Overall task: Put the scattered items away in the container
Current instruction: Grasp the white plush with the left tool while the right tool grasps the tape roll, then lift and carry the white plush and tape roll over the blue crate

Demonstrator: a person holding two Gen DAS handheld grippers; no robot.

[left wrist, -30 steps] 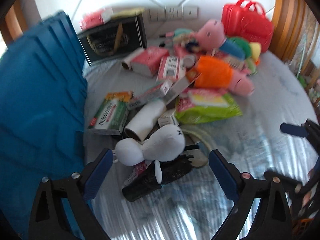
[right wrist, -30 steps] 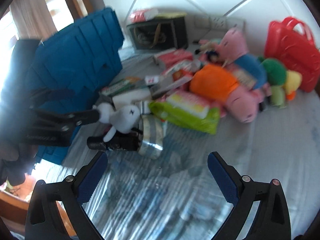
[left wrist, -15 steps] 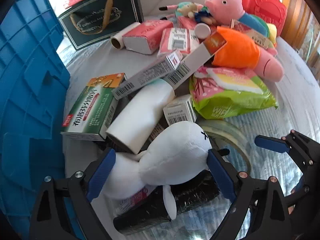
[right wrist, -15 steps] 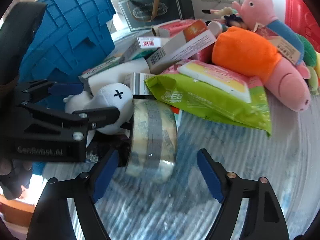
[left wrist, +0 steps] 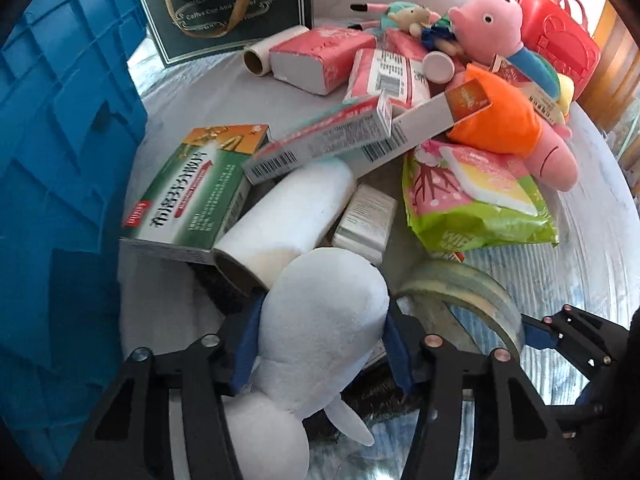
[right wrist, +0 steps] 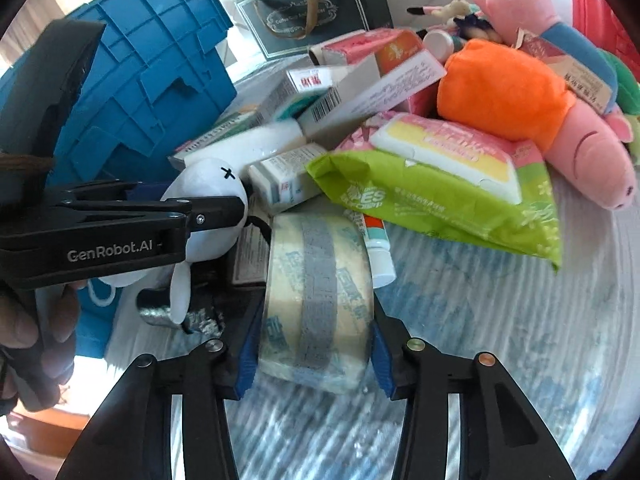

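My left gripper is shut on the head of a white plush rabbit; it also shows in the right wrist view, clamped by the left gripper there. My right gripper is shut on a roll of clear packing tape that stands on the bed; the tape also shows in the left wrist view. The blue plastic crate stands at the left, seen from outside in both views.
A pile lies on the bed: green medicine box, white roll, long cartons, green wipes pack, orange-pink plush, pink pig plush, red basket, dark gift bag. A black object lies under the rabbit.
Both grippers moved forward and closed: the left onto the white rabbit's head, the right onto the tape roll. Both were open a second ago.
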